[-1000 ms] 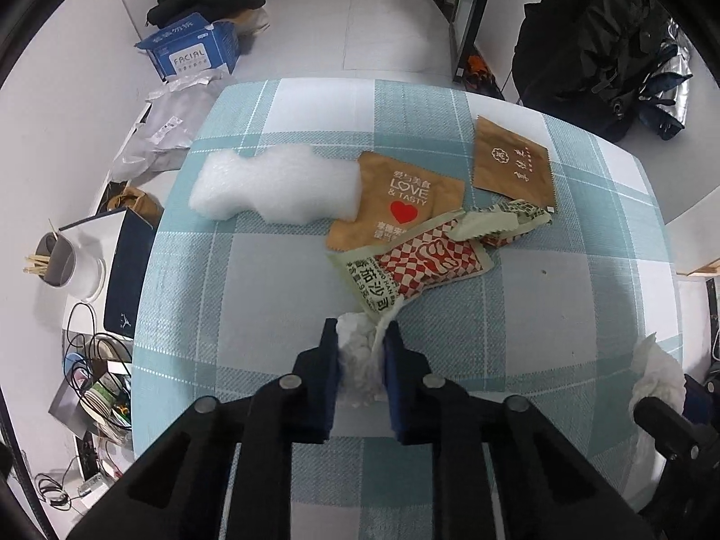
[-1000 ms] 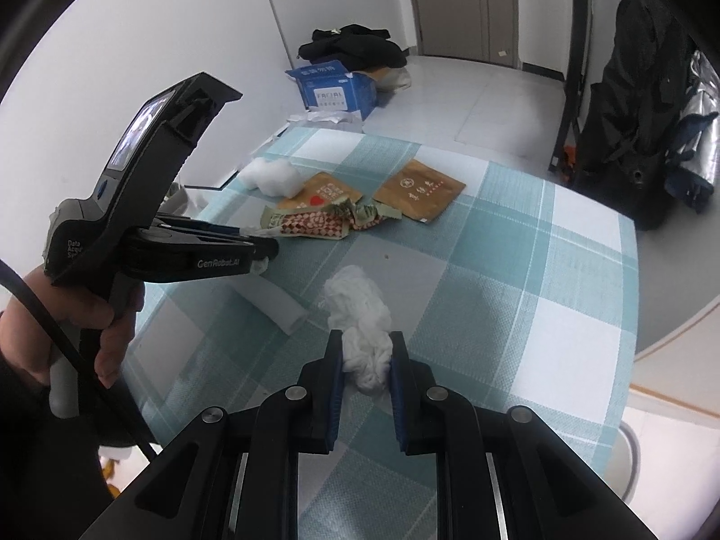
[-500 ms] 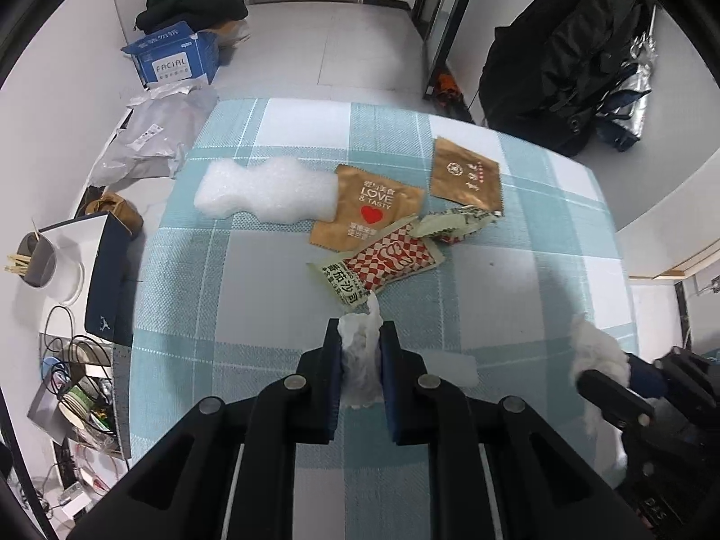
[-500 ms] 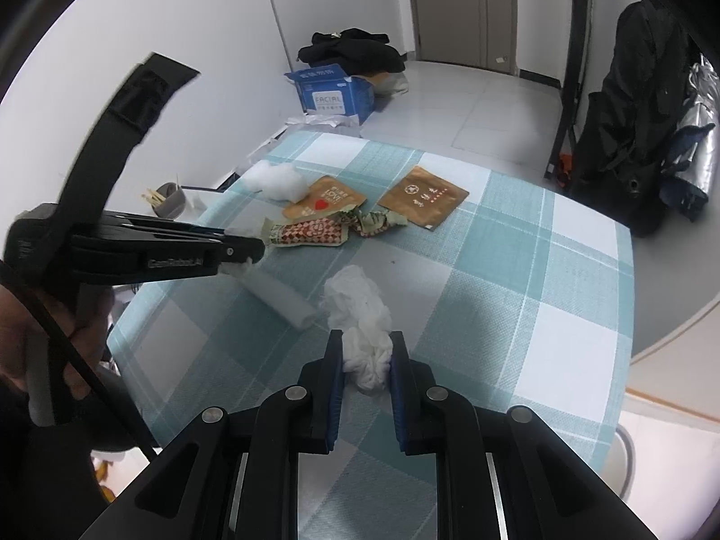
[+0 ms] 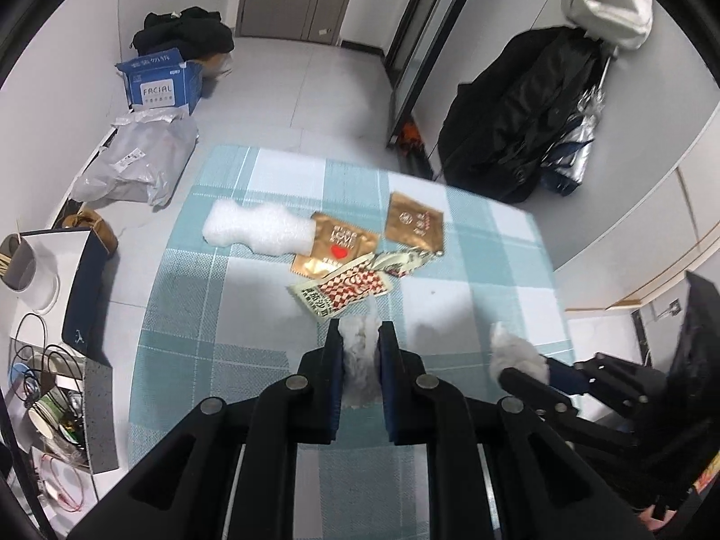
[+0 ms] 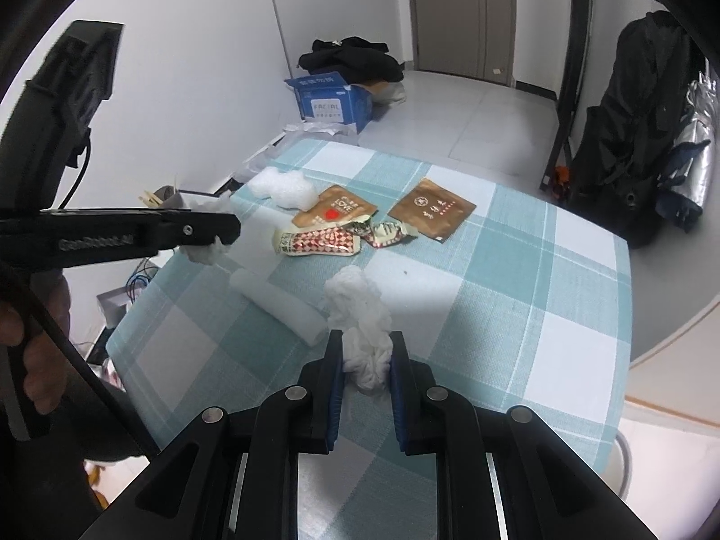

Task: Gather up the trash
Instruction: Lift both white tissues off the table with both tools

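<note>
My left gripper (image 5: 359,337) is shut on a white crumpled tissue (image 5: 358,360), held above the checked table; it also shows at left in the right wrist view (image 6: 211,236). My right gripper (image 6: 366,351) is shut on a second white tissue wad (image 6: 360,315), seen at right in the left wrist view (image 5: 513,353). On the table lie a red-checked wrapper (image 5: 342,292), a brown heart packet (image 5: 335,247), a brown sachet (image 5: 416,222), a green crumpled wrapper (image 5: 402,263), white bubble foam (image 5: 258,229) and a white foam roll (image 6: 279,310).
The teal checked tablecloth (image 6: 517,297) covers the table. On the floor are a blue cardboard box (image 5: 157,85), grey plastic bags (image 5: 139,162) and black clothes (image 5: 184,31). A black coat (image 5: 531,108) hangs at the right. Clutter and cables (image 5: 40,360) lie left of the table.
Both grippers have risen away from the table, each still holding its tissue. The table litter looks smaller and farther. The left gripper now sits higher in the right view.
</note>
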